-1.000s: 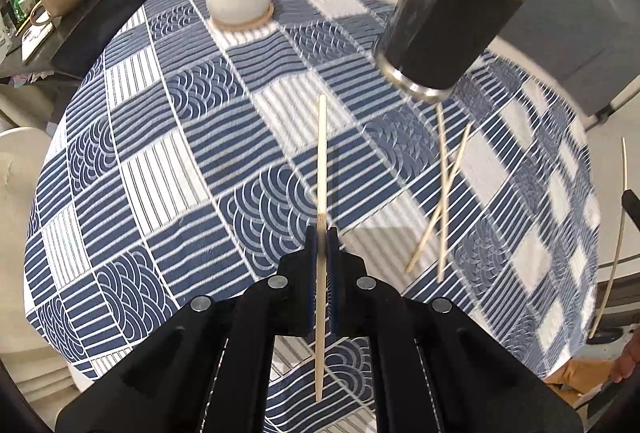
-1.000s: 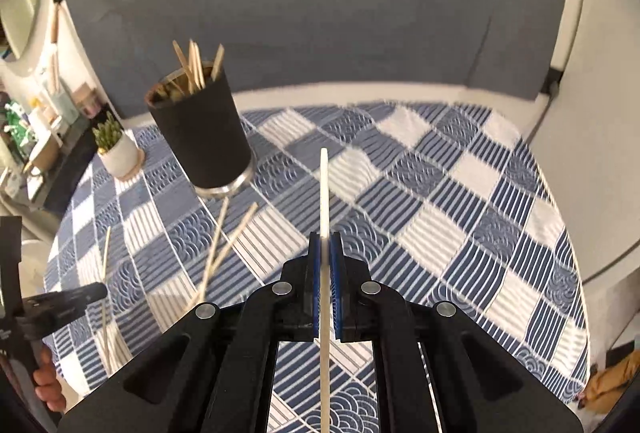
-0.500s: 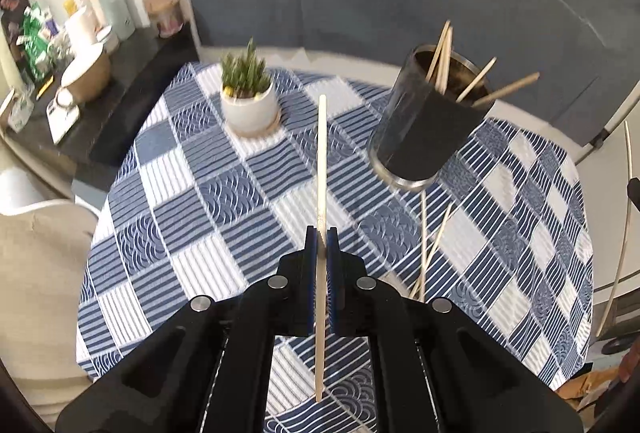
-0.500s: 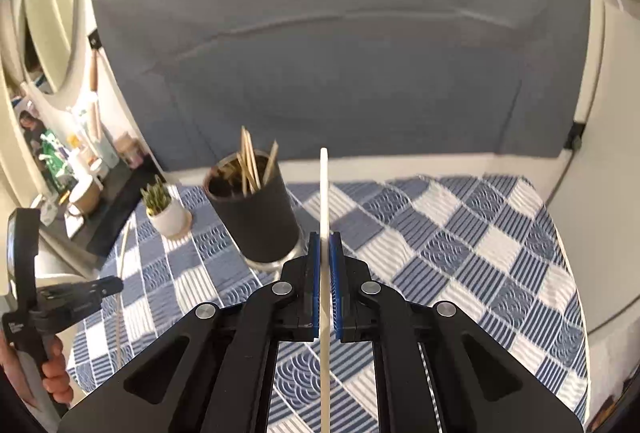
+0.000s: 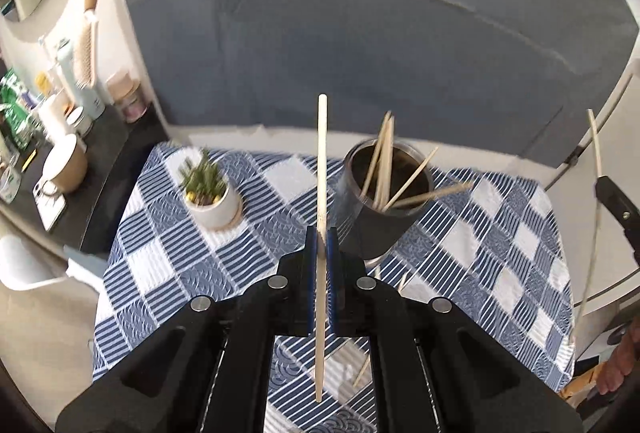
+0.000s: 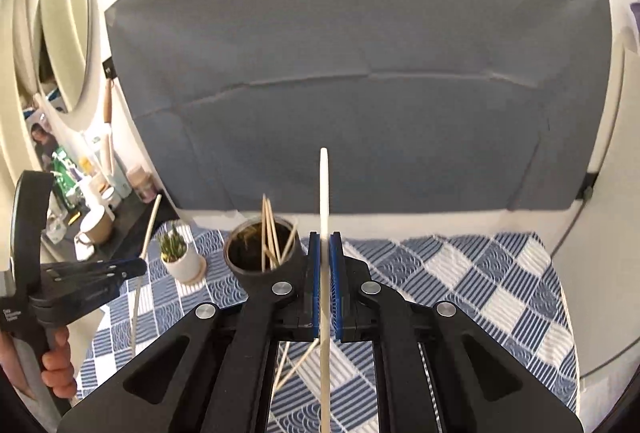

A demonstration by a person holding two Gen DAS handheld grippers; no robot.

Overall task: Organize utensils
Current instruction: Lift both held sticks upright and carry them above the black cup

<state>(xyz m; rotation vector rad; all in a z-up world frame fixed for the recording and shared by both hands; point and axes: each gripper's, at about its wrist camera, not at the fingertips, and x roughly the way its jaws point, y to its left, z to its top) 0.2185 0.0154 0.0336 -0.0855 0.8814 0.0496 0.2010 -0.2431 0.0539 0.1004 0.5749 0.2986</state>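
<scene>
Wooden chopstick (image 5: 321, 169) clamped between left fingers (image 5: 310, 253), upright

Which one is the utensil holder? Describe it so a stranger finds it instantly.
Start at the blue-and-white checked tablecloth. Near its far edge, right of the small white potted plant, stands the utensil holder, a dark cylindrical cup. It alone has wooden chopsticks fanning from its open top.

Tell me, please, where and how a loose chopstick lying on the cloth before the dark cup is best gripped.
Grip the loose chopstick near its middle, coming down from above and pinching across its width. It lies flat on the tablecloth, thin and crossed with another, so a sideways approach likely offers nothing to pinch.
</scene>
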